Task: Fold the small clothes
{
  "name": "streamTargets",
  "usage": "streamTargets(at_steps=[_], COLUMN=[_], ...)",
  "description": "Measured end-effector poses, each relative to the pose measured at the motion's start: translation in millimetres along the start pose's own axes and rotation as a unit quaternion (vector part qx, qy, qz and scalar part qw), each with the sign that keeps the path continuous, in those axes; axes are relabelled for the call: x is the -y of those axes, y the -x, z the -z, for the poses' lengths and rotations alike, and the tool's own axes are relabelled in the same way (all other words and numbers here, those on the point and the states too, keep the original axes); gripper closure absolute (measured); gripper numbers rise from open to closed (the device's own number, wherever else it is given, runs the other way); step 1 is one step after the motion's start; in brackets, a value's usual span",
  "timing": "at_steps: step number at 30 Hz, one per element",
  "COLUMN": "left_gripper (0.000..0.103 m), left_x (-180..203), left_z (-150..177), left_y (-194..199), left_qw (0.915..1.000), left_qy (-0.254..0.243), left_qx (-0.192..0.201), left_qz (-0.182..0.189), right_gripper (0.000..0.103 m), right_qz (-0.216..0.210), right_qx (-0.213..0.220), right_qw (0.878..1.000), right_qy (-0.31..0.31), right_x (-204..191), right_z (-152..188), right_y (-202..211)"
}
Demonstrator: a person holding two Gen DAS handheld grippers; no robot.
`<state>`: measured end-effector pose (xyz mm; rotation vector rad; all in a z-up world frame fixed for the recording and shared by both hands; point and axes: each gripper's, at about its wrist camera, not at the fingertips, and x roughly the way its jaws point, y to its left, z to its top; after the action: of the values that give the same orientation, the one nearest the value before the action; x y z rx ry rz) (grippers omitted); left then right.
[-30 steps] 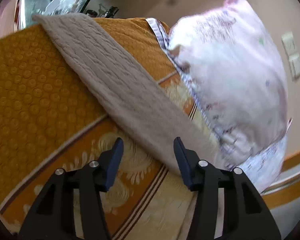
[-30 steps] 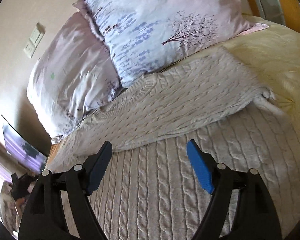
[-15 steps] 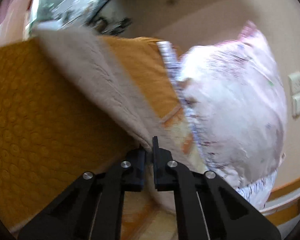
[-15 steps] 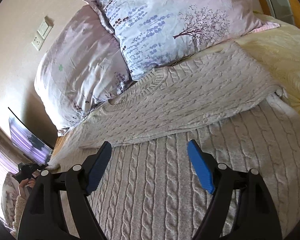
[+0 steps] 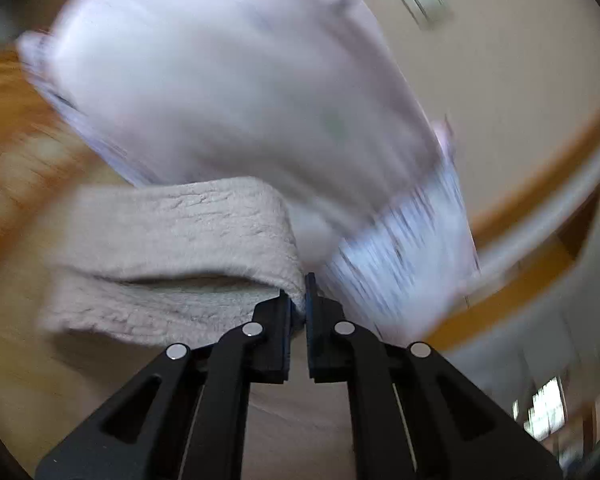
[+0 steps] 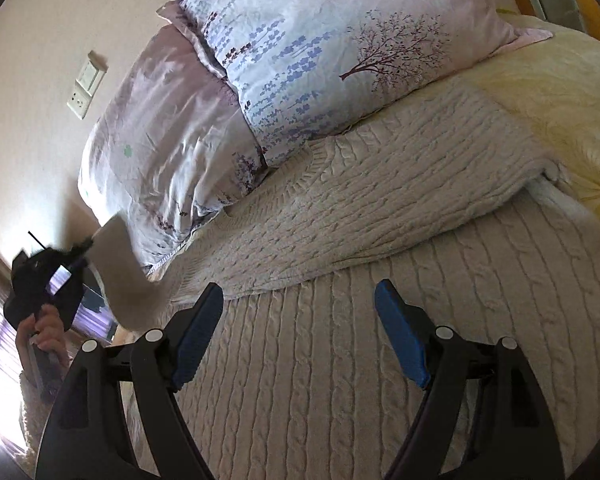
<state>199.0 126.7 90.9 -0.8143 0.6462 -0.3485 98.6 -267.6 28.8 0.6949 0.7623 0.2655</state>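
A cream cable-knit sweater (image 6: 340, 360) lies spread on the bed, with one sleeve (image 6: 380, 200) folded across its body. My left gripper (image 5: 298, 304) is shut on the other sleeve (image 5: 172, 248) and holds it lifted off the bed; the sleeve hangs looped to the left of the jaws. In the right wrist view that gripper (image 6: 76, 260) and the raised sleeve (image 6: 118, 276) show at the far left. My right gripper (image 6: 300, 320) is open and empty, just above the sweater's body.
Two floral pillows (image 6: 320, 60) lie at the head of the bed, right behind the sweater; one is a blur in the left wrist view (image 5: 220, 80). A yellow-orange bedspread (image 6: 560, 92) lies under the sweater. The wooden bed frame (image 5: 540, 168) and a wall switch (image 6: 86, 84) stand beyond.
My left gripper closed on the sleeve lying across the orange bedspread, then lifted it and swung it toward the pillows. My right gripper stayed open over the sweater.
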Motion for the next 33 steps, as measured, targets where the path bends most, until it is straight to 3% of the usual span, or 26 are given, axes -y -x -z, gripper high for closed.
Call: streamTargets(at_steps=[3,5,7,9,11,14,16,21,25,28,33], left_gripper=[0.097,0.091,0.089,0.081,0.064,0.062,0.062,0.065,0.066,0.071,0.071], left_x=[29,32,26,19,13,0,-18,-59,-74,-81,-82], left_z=[46,76,94,95,93,73,62,50,49,51,53], left_y=[-59,-90,-105,-102,-84,-47,-27,-6,-4,-2,0], left_qw=[0.9961,0.9909,0.9869,0.9861,0.9876,0.9934,0.9953,0.9919,0.9873,0.9858,0.9862], left_qy=[-0.032,-0.039,-0.028,-0.02,-0.015,-0.022,-0.019,-0.003,-0.022,-0.031,-0.037], left_qx=[-0.081,-0.128,-0.159,-0.165,-0.156,-0.112,-0.086,-0.066,-0.062,-0.066,-0.067], left_qz=[0.015,-0.004,-0.01,-0.007,0.007,-0.005,-0.041,-0.109,-0.145,-0.151,-0.146], right_gripper=[0.023,0.023,0.023,0.023,0.023,0.026,0.033,0.05,0.054,0.054,0.058], right_qz=[0.013,0.025,0.036,0.042,0.044,0.03,0.016,-0.009,-0.019,0.004,0.031], right_qx=[0.004,0.006,0.001,-0.009,-0.013,-0.018,-0.027,-0.059,-0.104,-0.129,-0.151], right_qw=[1.0,1.0,0.999,0.998,0.996,0.985,0.976,0.929,0.904,0.881,0.879], right_qy=[0.009,0.013,0.022,0.043,0.08,0.168,0.215,0.366,0.414,0.456,0.452], right_x=[0,2,2,-4,-18,-56,-80,-159,-198,-216,-218], right_z=[-1,-4,-10,-16,-23,-34,-36,-21,-1,21,33], right_y=[11,18,25,27,28,18,6,-55,-111,-152,-187])
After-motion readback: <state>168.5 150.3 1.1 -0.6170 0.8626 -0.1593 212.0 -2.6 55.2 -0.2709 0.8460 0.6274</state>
